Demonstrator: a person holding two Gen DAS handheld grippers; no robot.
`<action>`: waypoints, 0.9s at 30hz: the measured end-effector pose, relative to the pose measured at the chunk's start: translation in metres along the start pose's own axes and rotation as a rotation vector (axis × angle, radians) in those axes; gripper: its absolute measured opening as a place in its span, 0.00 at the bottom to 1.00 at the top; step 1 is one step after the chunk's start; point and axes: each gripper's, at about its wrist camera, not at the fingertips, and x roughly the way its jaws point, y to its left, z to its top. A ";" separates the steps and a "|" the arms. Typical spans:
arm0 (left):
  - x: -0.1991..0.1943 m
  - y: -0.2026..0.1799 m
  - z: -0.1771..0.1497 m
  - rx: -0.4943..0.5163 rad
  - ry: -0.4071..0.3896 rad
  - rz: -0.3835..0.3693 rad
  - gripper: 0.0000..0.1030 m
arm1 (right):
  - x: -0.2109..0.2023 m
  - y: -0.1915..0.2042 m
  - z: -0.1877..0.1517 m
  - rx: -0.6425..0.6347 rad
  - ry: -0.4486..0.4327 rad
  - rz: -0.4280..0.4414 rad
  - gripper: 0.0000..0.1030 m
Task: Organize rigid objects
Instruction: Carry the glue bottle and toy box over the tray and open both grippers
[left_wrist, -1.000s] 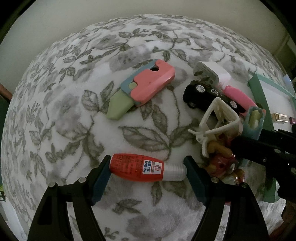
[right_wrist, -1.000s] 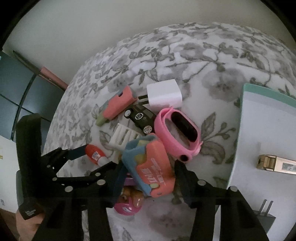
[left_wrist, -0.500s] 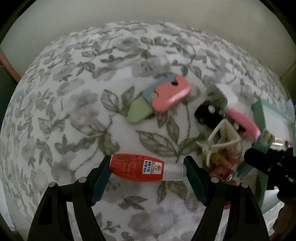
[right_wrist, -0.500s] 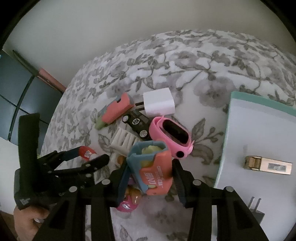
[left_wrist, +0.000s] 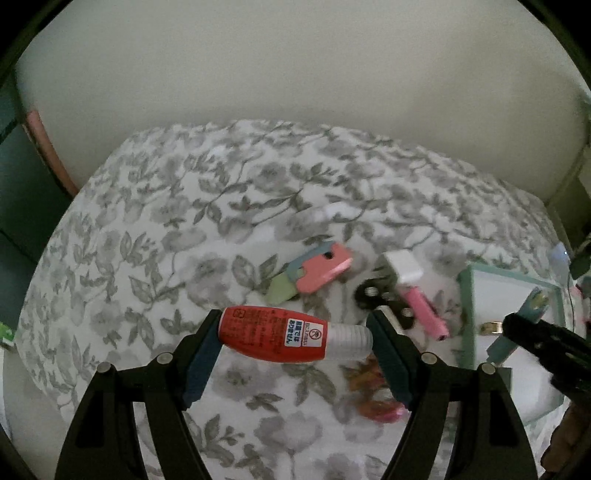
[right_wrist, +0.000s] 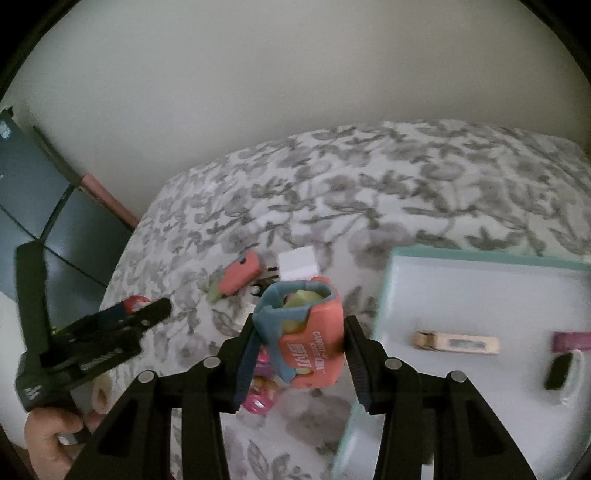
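Note:
My left gripper is shut end to end on a red bottle with a clear cap, held above the floral cloth. A coral and blue carrot-knife toy sits in my right gripper, which is shut on it and lifted near the left rim of the teal tray. On the cloth below lie a second pink carrot-knife toy, a white charger, a black toy car and a pink watch. The right wrist view also shows the left gripper at the left.
Inside the tray lie a gold stick-shaped item, a purple item and a black item. Small pink and orange toys lie under the grippers. A plain wall stands behind the table. A person's hand holds the left gripper.
Both grippers have risen with the things they hold, so the pile on the cloth looks smaller and farther. The right gripper has shifted toward the tray, which now shows more items.

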 end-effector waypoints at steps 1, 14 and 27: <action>-0.003 -0.005 -0.001 0.007 -0.005 -0.004 0.77 | -0.003 -0.005 -0.003 0.009 0.009 -0.025 0.46; -0.025 -0.103 -0.022 0.138 -0.011 -0.093 0.77 | -0.036 -0.079 -0.031 0.143 0.068 -0.193 0.46; -0.021 -0.200 -0.058 0.267 0.048 -0.169 0.77 | -0.079 -0.156 -0.051 0.313 0.064 -0.329 0.46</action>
